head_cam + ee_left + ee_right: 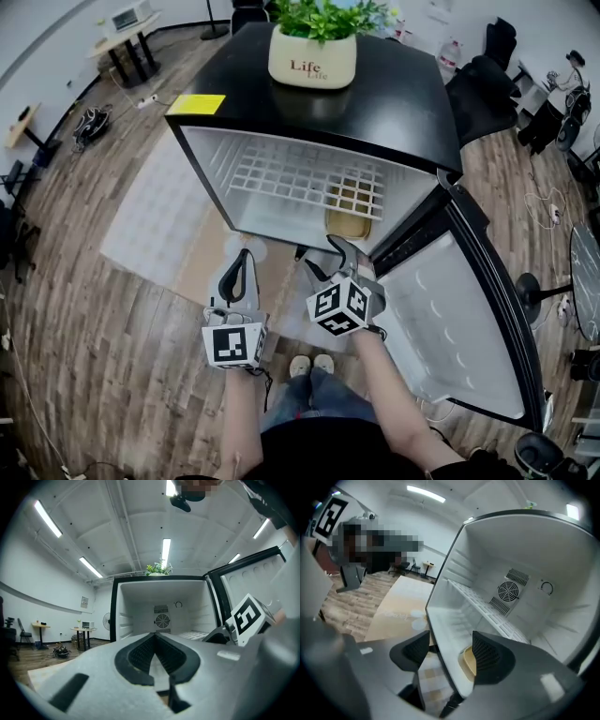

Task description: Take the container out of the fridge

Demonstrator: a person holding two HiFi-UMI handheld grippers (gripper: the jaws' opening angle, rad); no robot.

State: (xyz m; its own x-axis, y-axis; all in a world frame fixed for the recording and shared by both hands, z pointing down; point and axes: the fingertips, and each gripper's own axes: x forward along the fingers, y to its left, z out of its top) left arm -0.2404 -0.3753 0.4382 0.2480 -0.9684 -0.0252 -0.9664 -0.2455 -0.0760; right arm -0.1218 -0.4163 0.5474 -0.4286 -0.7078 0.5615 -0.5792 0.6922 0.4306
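Two tools are held in front of an open fridge. The left tool [244, 258] has its jaws drawn together, their dark ribbed pads meeting at the tips, and nothing lies between them. It points towards the lower left part of the opening, short of the cabinet. The right tool [451, 641] has its jaws set wide apart and grips nothing. In the right gripper view the lower front lip of the fridge [375, 94] runs across the gap between them.

The container [347, 223], pale tan with rounded corners, rests on the floor of the cabinet at the front right. It lies beneath the white wire shelf [309, 178] and just past the right tool's right jaw, apart from both tools. A round fan grille [162, 620] sits in the white rear wall.

The door [459, 309] stands swung open to the person's right, its white inner liner facing up in the head view. On the black top stand a cream plant pot [312, 58] with green leaves and, at the front left corner, a yellow label [196, 104]. The fridge stands on a pale mat [150, 216] laid over a wooden floor [103, 356]. The person's shoes [311, 364] show below the tools.
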